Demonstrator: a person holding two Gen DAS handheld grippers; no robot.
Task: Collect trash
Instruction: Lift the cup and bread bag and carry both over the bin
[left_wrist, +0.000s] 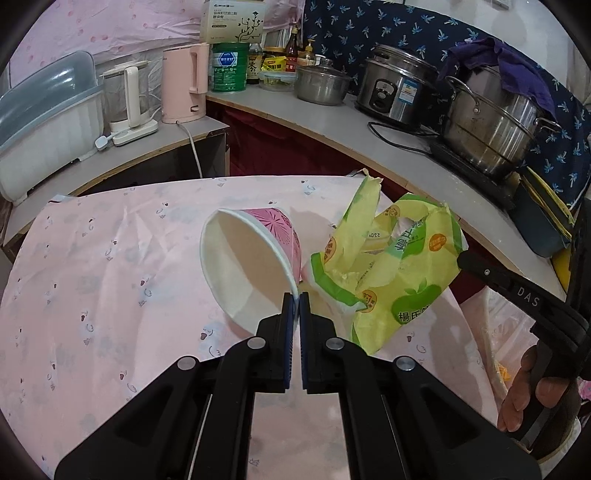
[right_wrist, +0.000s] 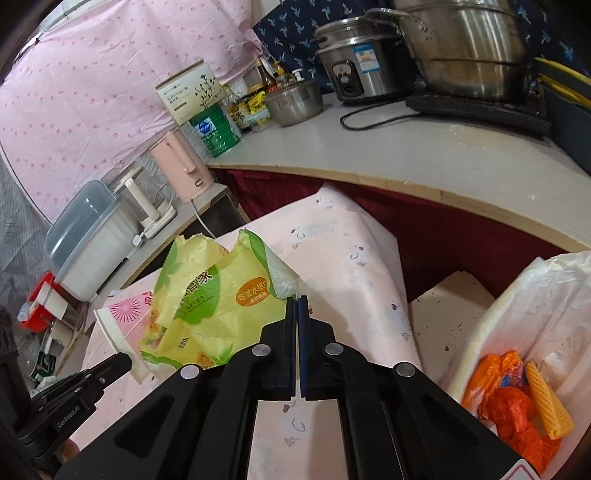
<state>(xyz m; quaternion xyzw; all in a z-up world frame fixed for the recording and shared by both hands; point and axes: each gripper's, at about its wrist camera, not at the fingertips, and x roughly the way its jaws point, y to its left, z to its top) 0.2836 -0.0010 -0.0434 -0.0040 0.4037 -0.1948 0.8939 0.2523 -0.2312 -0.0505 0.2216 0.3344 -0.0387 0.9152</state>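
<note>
The left gripper (left_wrist: 295, 295) is clamped on the rim of a pink paper cup (left_wrist: 251, 254), which tilts with its mouth toward nine o'clock above the pink tablecloth (left_wrist: 110, 277). At three o'clock of the cup, touching it, is a yellow-green plastic bag (left_wrist: 399, 280); the right gripper (right_wrist: 296, 298) pinches the bag's edge. In the right wrist view, a white-lined trash bin (right_wrist: 524, 317) holding orange wrappers (right_wrist: 513, 413) sits at four o'clock.
</note>
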